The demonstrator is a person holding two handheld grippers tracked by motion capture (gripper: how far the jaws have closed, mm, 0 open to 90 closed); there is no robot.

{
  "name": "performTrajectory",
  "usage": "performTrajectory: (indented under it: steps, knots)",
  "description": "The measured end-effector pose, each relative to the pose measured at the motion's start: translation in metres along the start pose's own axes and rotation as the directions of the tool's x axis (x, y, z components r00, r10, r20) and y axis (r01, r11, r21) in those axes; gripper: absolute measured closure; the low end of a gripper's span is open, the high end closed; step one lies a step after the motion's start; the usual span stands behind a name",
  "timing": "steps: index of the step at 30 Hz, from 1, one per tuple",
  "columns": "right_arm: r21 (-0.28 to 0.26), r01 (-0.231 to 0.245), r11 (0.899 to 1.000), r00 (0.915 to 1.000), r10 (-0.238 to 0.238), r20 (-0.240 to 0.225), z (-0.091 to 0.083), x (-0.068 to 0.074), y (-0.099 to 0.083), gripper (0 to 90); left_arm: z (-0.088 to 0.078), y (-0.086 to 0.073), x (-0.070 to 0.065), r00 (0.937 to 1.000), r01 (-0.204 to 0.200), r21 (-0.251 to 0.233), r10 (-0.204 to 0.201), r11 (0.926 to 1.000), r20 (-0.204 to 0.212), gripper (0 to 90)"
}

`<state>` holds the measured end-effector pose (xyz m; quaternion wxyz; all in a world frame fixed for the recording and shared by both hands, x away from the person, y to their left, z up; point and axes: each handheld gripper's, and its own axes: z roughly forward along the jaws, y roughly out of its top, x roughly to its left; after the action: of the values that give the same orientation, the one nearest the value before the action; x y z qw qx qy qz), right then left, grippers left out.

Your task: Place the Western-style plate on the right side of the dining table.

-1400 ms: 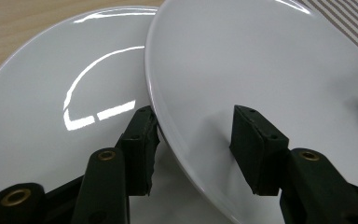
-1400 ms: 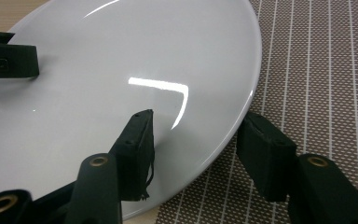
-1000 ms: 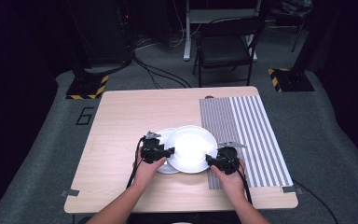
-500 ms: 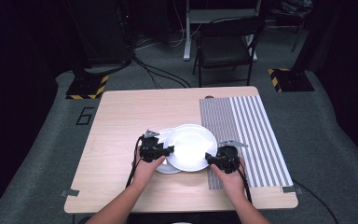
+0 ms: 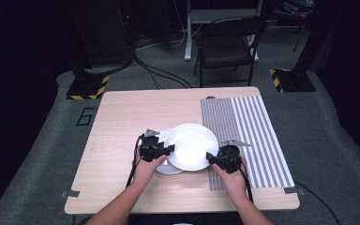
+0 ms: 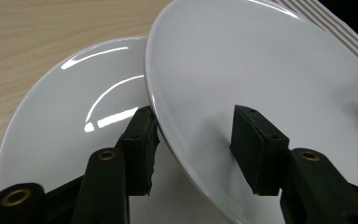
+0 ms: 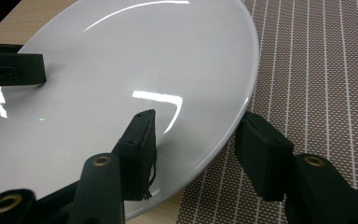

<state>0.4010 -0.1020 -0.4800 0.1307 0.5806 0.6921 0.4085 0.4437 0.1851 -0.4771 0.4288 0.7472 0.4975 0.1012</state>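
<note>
Your left gripper (image 5: pixel 168 150) and right gripper (image 5: pixel 212 158) each clamp an opposite rim of the upper white plate (image 5: pixel 191 145), one jaw above and one below. It sits tilted over the lower white plate (image 5: pixel 165 166) on the worktop (image 5: pixel 122 122), its right edge over the striped mat (image 5: pixel 253 136).
</note>
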Motion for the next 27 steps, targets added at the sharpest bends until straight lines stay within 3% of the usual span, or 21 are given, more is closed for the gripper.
performTrajectory:
  steps: [27]
  knots:
    - [-0.015,0.015,1.0,0.9999,-0.015,-0.005,-0.006,0.003,0.014,48.0,-0.006,0.012,-0.001,0.9999,0.016,-0.019,-0.016,0.9997,0.002,51.4]
